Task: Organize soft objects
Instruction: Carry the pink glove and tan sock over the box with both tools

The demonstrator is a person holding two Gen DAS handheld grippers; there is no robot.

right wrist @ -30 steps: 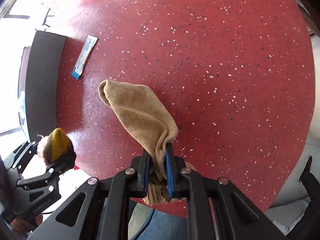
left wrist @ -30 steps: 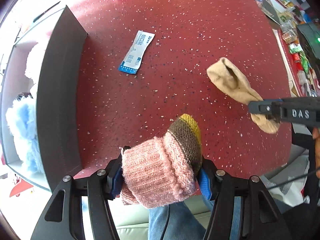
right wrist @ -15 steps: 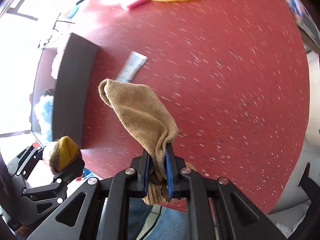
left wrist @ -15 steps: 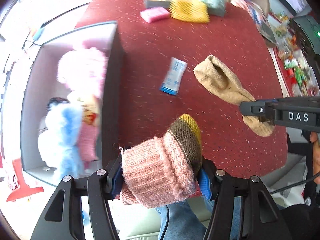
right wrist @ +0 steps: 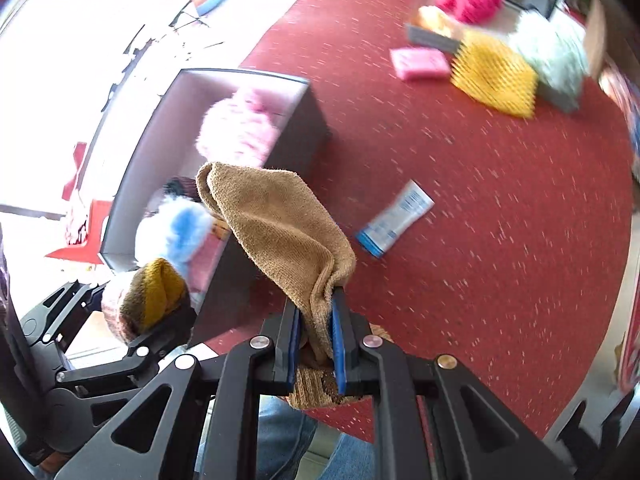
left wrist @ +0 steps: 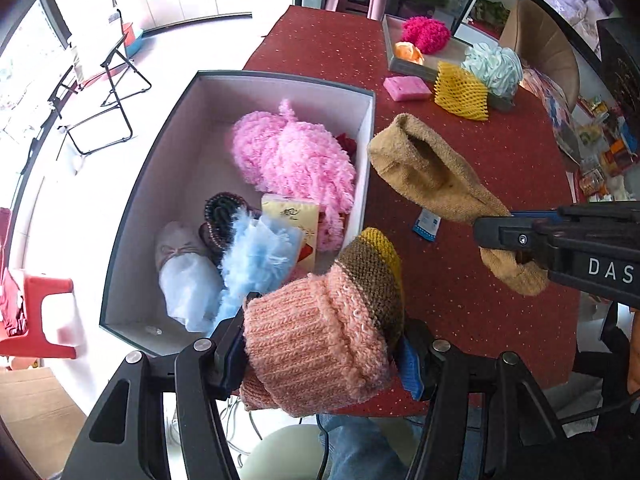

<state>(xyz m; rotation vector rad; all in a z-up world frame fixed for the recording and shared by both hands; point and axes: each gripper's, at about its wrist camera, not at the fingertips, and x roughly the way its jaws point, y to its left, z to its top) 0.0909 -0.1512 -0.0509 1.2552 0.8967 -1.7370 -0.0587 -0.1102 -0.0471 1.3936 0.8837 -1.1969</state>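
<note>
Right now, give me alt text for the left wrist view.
The left gripper clamps a pink, brown and yellow knit sock beside an open box of fluffy items. At right, the right gripper holds a tan sock above the red table.

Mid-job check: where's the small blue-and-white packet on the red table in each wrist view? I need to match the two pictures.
Left wrist: the blue-and-white packet sits right of centre, mostly hidden below the tan sock, just right of the box.
Right wrist: the packet lies in full view, centre-right, right of the tan sock.
Shared landmark: the yellow mesh at the table's far end.
</note>
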